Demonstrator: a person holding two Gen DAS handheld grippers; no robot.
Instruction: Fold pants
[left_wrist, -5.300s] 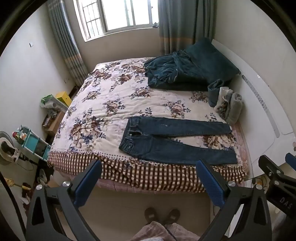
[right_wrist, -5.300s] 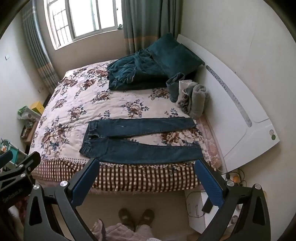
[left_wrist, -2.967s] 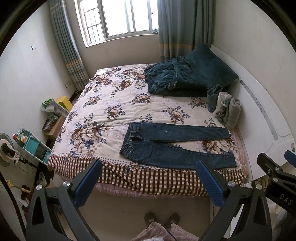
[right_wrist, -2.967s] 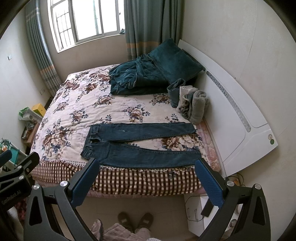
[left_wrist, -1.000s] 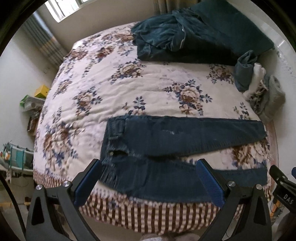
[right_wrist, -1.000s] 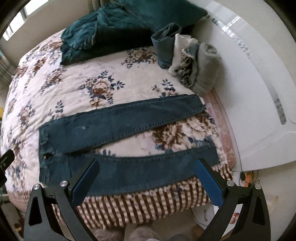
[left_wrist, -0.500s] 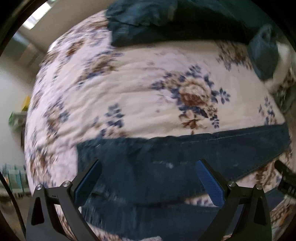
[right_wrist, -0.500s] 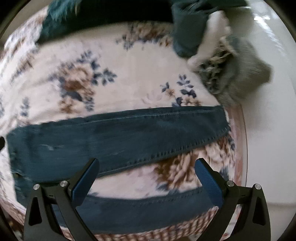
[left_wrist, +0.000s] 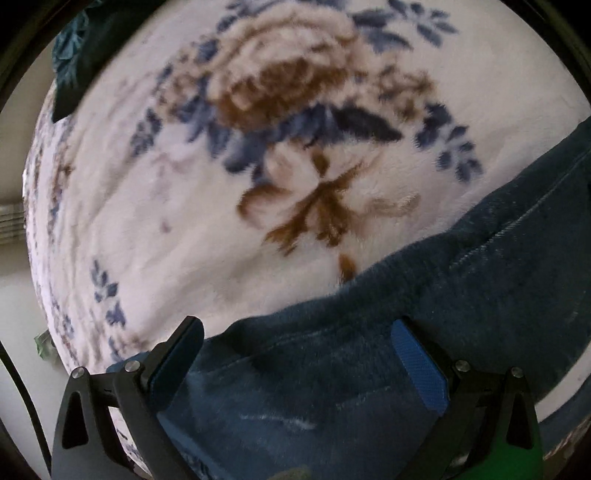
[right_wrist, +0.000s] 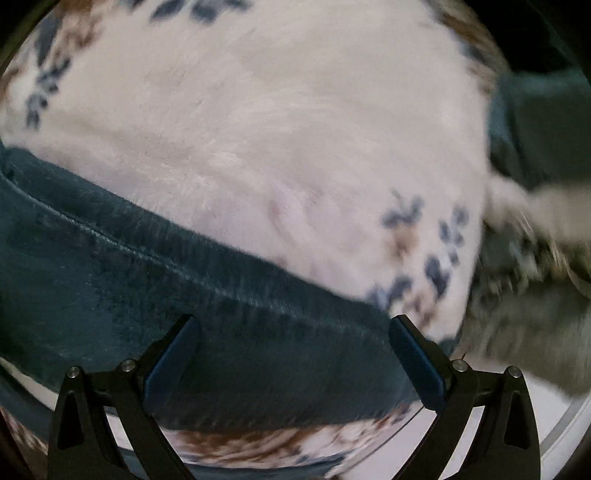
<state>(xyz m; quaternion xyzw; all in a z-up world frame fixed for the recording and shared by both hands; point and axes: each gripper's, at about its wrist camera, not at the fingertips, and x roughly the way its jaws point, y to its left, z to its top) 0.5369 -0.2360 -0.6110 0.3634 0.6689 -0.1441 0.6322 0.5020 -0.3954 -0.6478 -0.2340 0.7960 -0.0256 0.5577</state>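
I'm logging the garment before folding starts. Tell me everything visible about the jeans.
The jeans are dark blue denim with a stitched seam along the far edge, lying flat on the floral blanket. Both views show only a part. The open left tool and open right tool frame the cloth; contact cannot be judged.

A bed covered by a pale floral blanket (left_wrist: 258, 192) carries dark blue pants (left_wrist: 406, 332) lying flat on it. Near the blanket's right edge, a blurred heap of grey and white clothes (right_wrist: 524, 288) also rests on it
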